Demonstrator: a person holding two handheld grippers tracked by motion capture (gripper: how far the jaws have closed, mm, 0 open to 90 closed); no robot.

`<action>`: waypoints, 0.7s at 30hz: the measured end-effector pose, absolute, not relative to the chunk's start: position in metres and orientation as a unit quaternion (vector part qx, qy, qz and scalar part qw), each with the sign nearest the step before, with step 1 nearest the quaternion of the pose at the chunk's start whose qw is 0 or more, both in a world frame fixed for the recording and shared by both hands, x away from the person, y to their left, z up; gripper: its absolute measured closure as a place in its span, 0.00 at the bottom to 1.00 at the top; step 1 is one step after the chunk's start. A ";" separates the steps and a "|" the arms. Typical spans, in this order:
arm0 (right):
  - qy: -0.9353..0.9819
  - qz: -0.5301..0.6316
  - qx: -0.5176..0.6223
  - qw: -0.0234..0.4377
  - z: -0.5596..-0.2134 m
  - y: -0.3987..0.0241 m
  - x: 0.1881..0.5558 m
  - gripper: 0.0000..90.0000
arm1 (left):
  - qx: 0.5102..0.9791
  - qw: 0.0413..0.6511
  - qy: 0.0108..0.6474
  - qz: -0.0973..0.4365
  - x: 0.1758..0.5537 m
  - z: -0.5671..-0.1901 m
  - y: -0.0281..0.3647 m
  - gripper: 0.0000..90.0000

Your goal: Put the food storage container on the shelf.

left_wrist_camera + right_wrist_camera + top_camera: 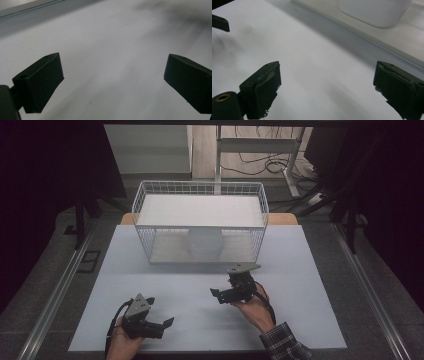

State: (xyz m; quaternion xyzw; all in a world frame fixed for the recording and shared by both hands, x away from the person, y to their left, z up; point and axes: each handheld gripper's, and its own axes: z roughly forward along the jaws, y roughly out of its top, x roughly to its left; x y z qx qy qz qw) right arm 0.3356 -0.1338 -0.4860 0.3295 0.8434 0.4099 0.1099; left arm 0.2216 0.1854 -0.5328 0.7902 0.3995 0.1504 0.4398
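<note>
A white wire rack (pixel 141 200) stands at the back of the white table (pixel 300 270), with a flat white shelf on top. A white round pot (pixel 204 245) sits on its lower level, under the shelf. My right gripper (pixel 222 287) is in front of the rack near the table's middle, jaws pointing left and open with nothing between them (pixel 325 87). The pot (pixel 372 12) shows at the top of the right gripper view, beyond the rack's base edge. My left gripper (pixel 161 312) rests near the front left, open and empty above bare table (pixel 112 82).
A dark jaw tip (pixel 220 22) of the other gripper pokes in at the upper left of the right gripper view. Metal rails (pixel 60 285) run along both sides of the table. A desk frame with cables (pixel 260 160) stands behind.
</note>
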 end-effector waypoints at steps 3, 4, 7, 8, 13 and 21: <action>0.843 0.409 0.331 0.111 -0.486 -0.141 0.331 0.05 | 0.787 0.443 0.405 0.143 0.222 -0.533 0.186 0.01; 0.844 0.407 0.332 0.111 -0.487 -0.143 0.329 0.05 | 0.785 0.446 0.407 0.141 0.222 -0.533 0.187 0.01; 0.845 0.403 0.334 0.106 -0.488 -0.149 0.324 0.03 | 0.784 0.445 0.410 0.136 0.223 -0.533 0.188 0.01; 0.845 0.402 0.337 0.105 -0.488 -0.152 0.321 0.03 | 0.784 0.445 0.411 0.135 0.223 -0.533 0.188 0.01; 0.839 0.406 0.346 0.110 -0.487 -0.163 0.314 0.01 | 0.787 0.440 0.410 0.139 0.223 -0.532 0.189 0.01; 0.833 0.415 0.344 0.123 -0.480 -0.175 0.299 0.00 | 0.788 0.435 0.407 0.154 0.220 -0.527 0.194 0.02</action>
